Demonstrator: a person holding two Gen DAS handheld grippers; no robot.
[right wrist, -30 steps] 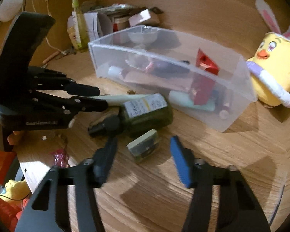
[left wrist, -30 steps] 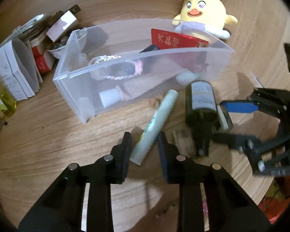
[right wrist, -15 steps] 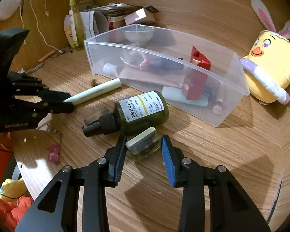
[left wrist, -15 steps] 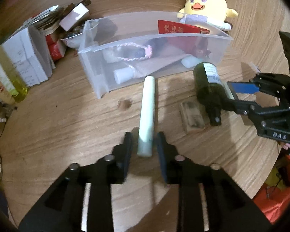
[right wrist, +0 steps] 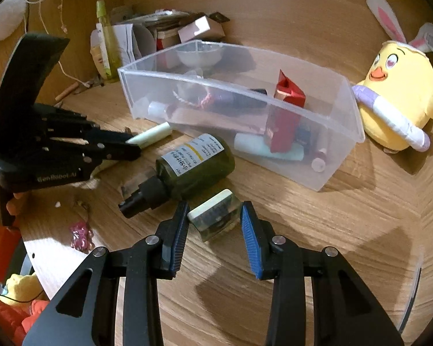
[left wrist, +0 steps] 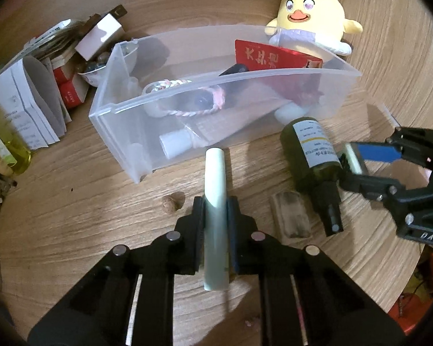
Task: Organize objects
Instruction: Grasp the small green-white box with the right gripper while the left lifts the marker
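Left gripper [left wrist: 215,216] has just closed on the pale tube [left wrist: 215,199]; right gripper [right wrist: 213,220] straddles the small block [right wrist: 213,217], pads apparently not pressing, so it might skid off sideways.

Bin [left wrist: 124,132] stands mid-surface [left wrist: 72,216]; plush toy [left wrist: 311,14] behind it, paper stack [left wrist: 29,101] toward the left edge. Tube [left wrist: 215,173], bottle [left wrist: 311,150] and small block [right wrist: 213,216] lie before the bin, on the surface.

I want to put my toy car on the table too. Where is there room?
Bare wood lies in front of the clear bin, between the small block and the chick plush. More lies left of the pale tube, below the papers. It is crowded around the green bottle and behind the bin.
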